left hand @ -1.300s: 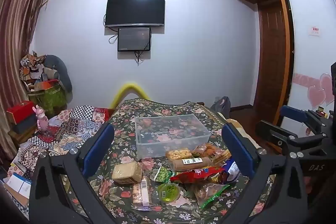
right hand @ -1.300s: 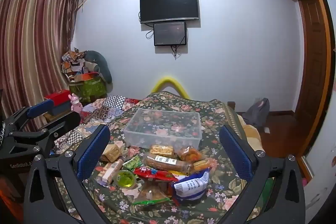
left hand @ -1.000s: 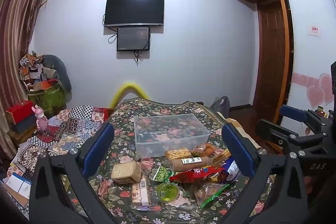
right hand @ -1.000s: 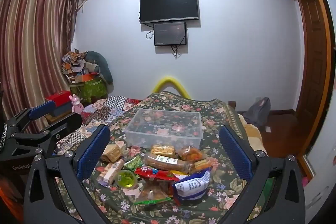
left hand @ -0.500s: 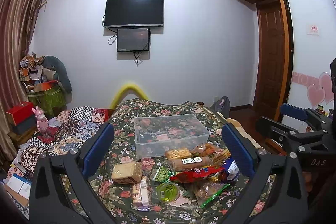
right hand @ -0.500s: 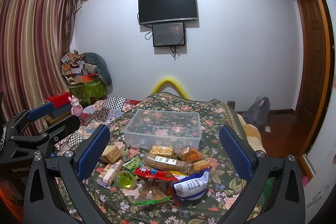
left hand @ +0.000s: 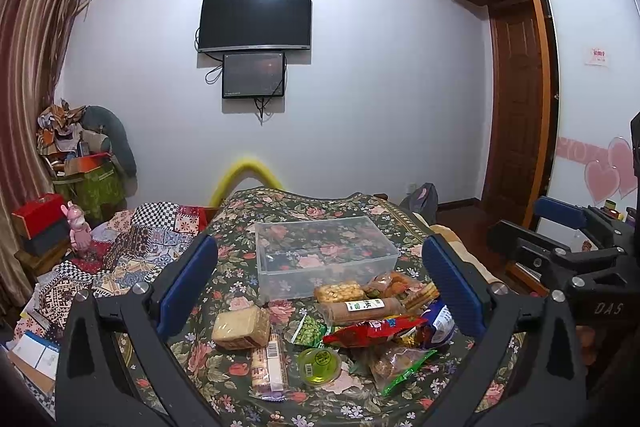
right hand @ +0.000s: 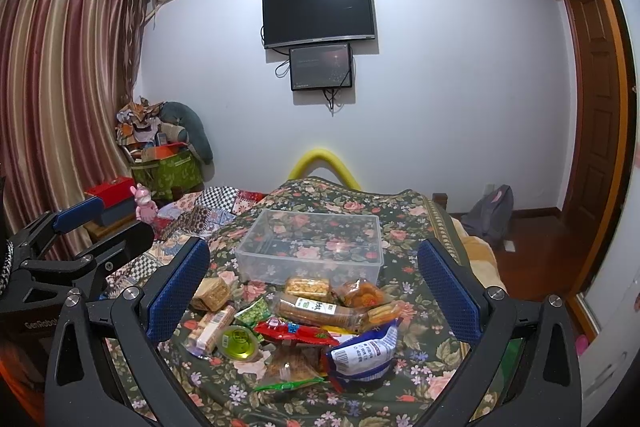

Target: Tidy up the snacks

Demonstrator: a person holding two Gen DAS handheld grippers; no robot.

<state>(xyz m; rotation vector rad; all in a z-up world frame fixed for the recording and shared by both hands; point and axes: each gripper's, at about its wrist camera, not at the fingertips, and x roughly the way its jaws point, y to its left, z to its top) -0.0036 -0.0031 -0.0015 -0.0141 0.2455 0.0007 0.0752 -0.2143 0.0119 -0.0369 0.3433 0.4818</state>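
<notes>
While both the left gripper (left hand: pixel 320 281) and right gripper (right hand: pixel 313 281) hung spread wide and empty, nothing lay in the clear plastic bin (left hand: pixel 326 255); starting with the outlying cracker pack (left hand: pixel 241 327) looked cleanest.

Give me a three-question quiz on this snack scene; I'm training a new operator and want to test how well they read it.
1. True or false: the clear plastic box already holds some snacks.
2. Which lies nearest the right gripper: A) the tan cracker pack, B) the blue-and-white bag, C) the green jelly cup?
3. How do the jaws of the left gripper stand?

Key:
1. False; only the floral bedspread shows through it.
2. B
3. Wide open, holding nothing.
</notes>
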